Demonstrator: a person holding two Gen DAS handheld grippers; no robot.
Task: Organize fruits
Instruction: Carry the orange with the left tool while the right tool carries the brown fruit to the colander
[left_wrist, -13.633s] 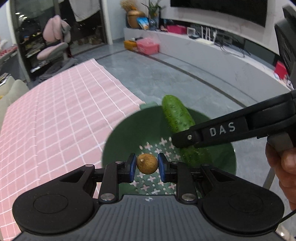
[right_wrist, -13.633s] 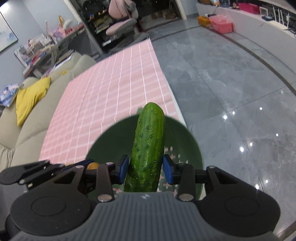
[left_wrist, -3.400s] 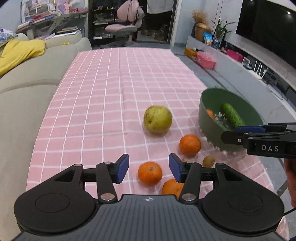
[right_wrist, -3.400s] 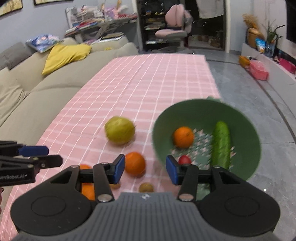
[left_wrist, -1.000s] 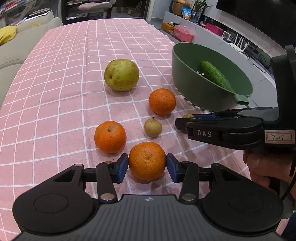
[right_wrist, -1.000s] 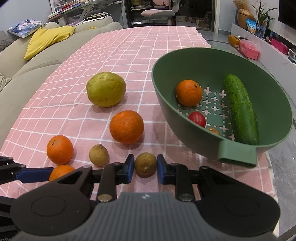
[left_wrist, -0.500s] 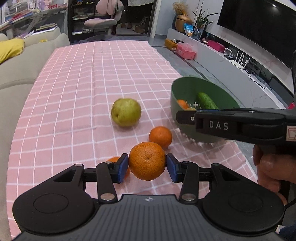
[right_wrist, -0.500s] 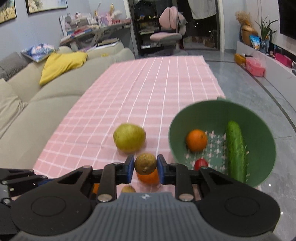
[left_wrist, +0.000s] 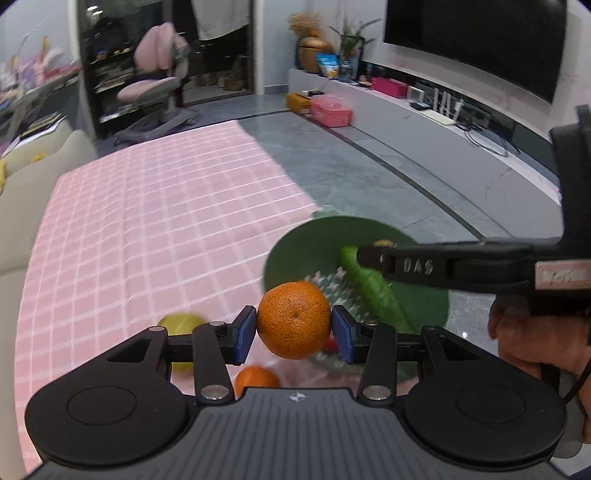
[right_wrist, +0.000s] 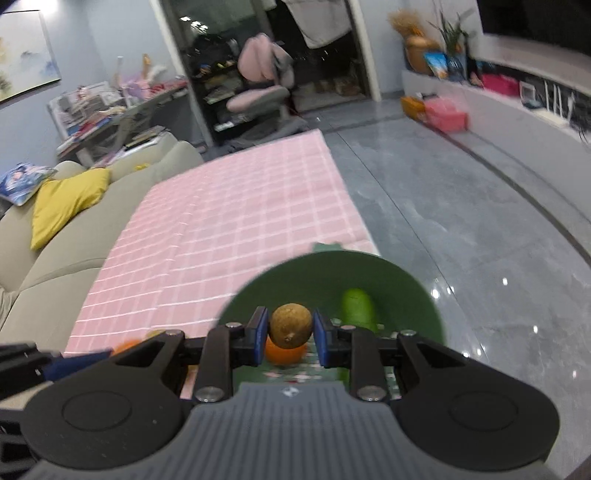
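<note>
The left gripper (left_wrist: 294, 325) pinches a mandarin (left_wrist: 293, 319). The right gripper (right_wrist: 290, 331) pinches a small brown fruit (right_wrist: 290, 325). The green colander (right_wrist: 402, 295) lies at twelve o'clock beyond it.

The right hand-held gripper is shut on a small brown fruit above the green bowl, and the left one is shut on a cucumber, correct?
Not quite. The left wrist view shows the left hand-held gripper shut on an orange; the cucumber lies in the green bowl. The rest holds: right hand-held gripper, small brown fruit.
</note>
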